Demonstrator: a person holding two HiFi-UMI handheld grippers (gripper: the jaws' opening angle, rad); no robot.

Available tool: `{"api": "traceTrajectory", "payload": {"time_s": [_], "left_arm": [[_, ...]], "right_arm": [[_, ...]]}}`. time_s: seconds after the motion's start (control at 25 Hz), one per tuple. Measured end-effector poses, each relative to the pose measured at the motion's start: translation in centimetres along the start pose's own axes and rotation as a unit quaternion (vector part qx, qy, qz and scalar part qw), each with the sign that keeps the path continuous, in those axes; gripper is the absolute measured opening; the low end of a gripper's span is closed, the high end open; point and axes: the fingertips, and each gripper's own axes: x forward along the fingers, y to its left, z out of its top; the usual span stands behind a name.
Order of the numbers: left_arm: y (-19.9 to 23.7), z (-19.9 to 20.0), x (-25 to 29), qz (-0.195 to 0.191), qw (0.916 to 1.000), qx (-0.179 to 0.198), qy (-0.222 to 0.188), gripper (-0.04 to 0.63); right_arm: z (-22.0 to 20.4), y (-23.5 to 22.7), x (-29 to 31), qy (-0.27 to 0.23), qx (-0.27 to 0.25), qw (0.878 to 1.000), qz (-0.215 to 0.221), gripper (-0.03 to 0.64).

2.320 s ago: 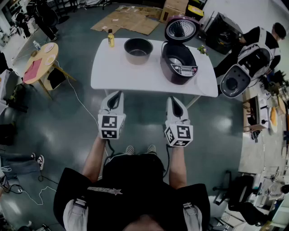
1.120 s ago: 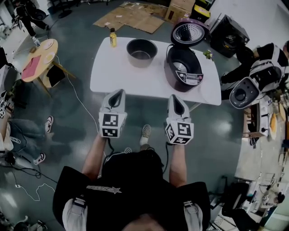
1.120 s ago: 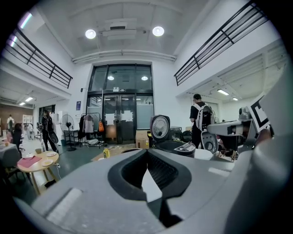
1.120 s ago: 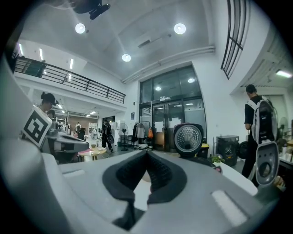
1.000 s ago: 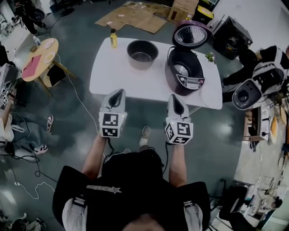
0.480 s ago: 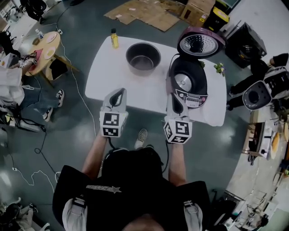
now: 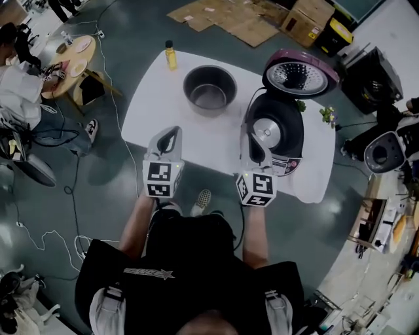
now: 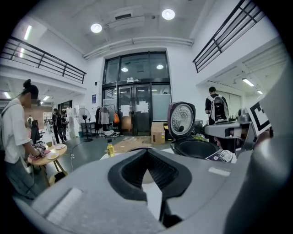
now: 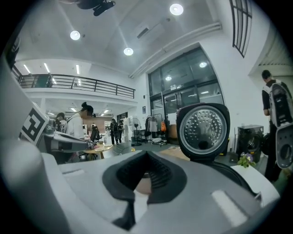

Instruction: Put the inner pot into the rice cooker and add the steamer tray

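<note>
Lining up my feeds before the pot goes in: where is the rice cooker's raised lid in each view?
Head view: the rice cooker lid is upper right, tipped back behind the cooker.
Left gripper view: right of centre, standing upright.
Right gripper view: right of centre, large, inner face towards the camera.
Shared landmark: the open cooker body, directly below the lid in all three.

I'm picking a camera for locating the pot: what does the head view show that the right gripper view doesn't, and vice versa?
Head view only: the inner pot on the white table, and the cooker's bare heating plate. Right gripper view only: ceiling lights and a balcony railing. Both: the rice cooker's raised lid.
</note>
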Motion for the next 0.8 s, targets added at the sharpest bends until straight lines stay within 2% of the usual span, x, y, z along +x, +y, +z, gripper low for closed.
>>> {"api": "traceTrajectory", "payload": {"time_s": [0.4,0.6,0.8], "left_arm": [[1.0,0.3,2.3,0.008,0.9999,-0.002,0.007,0.011],[2.6,-0.2,4.5,-0.010,0.9998,0.003,0.015,0.011],[4.9,-0.5,8.1,-0.046,0.9986,0.005,0.025,0.011]], "right_arm": [[-1.1,-0.3,2.7,0.012,0.016,1.000,0.012,0.003],[-1.5,-0.1,4.7,0.020,0.020,1.000,-0.005,0.003],[-1.7,0.1,7.7,0.030,0.027,0.998,-0.039,0.003]]}}
